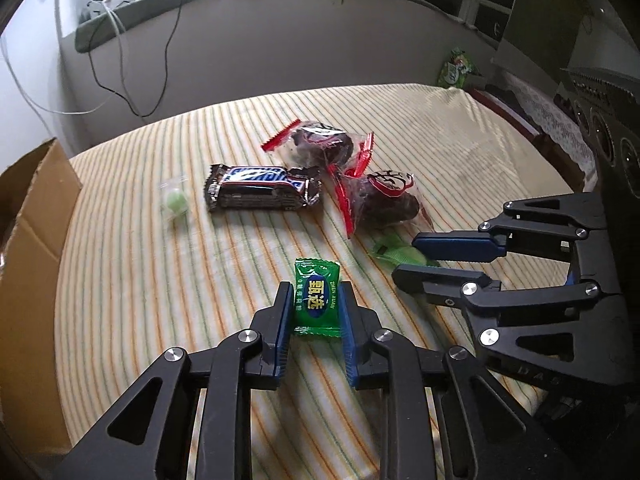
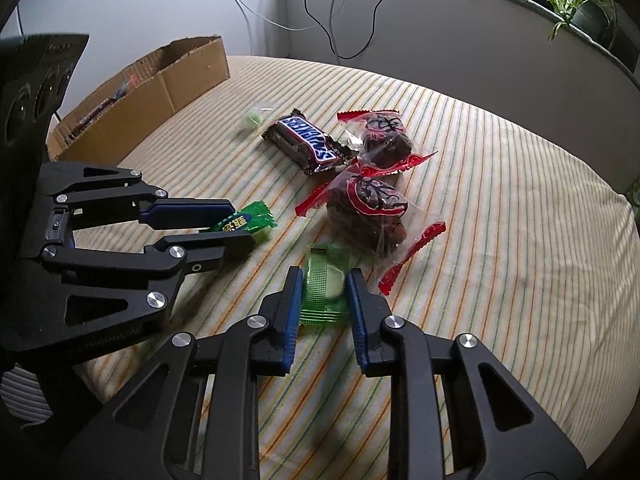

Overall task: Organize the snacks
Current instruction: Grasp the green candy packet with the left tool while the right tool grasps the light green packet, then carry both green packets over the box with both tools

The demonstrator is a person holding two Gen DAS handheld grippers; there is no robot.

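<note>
Both grippers are clamped on little green candies right now. The left gripper (image 1: pixel 314 304) has its jaws narrow, pads pressed on a green wrapped candy (image 1: pixel 317 298) with yellow lettering. The right gripper (image 2: pixel 323 294) is pinching a second green candy (image 2: pixel 325 294), which looks a bit blurry. Both sit on the striped tablecloth (image 1: pixel 460 140), near a Snickers bar (image 1: pixel 262 188) and two red-edged packets (image 2: pixel 380 208). A cardboard box (image 2: pixel 160 88) sits at the table's edge, with cables hanging on the wall behind.

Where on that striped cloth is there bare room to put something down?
Bare cloth lies right of the two red-edged date packets, out to the edge, and between the cardboard box and the Snickers bar. The middle, around both claws, is crowded.
</note>
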